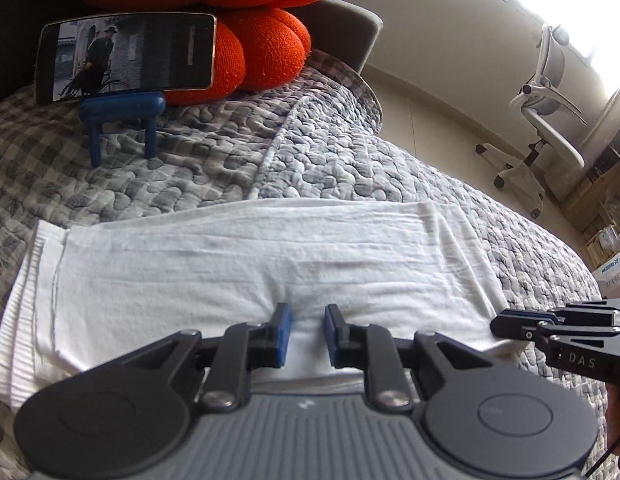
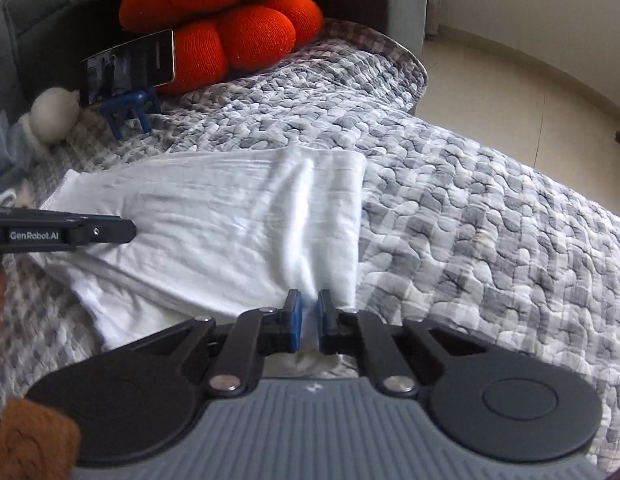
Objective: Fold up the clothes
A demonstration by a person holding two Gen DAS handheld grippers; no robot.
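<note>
A white garment [image 1: 238,264] [image 2: 214,220] lies folded into a long strip on the grey checked quilt [image 1: 390,168] [image 2: 490,220]. My left gripper [image 1: 308,312] hovers over the strip's near edge, its blue pads apart with a clear gap and cloth showing below them. It enters the right wrist view from the left [image 2: 132,230]. My right gripper [image 2: 308,298] is at the strip's right end, jaws nearly together with a raised ridge of white cloth pinched between the pads. It appears side-on at the right edge of the left wrist view [image 1: 498,326].
A phone [image 1: 126,56] [image 2: 130,66] stands on a blue holder [image 1: 122,108] at the back, against an orange knotted cushion [image 1: 266,52] [image 2: 238,28]. A white plush ball [image 2: 54,114] lies at the far left. An office chair [image 1: 546,120] stands on the floor beyond the quilt's edge.
</note>
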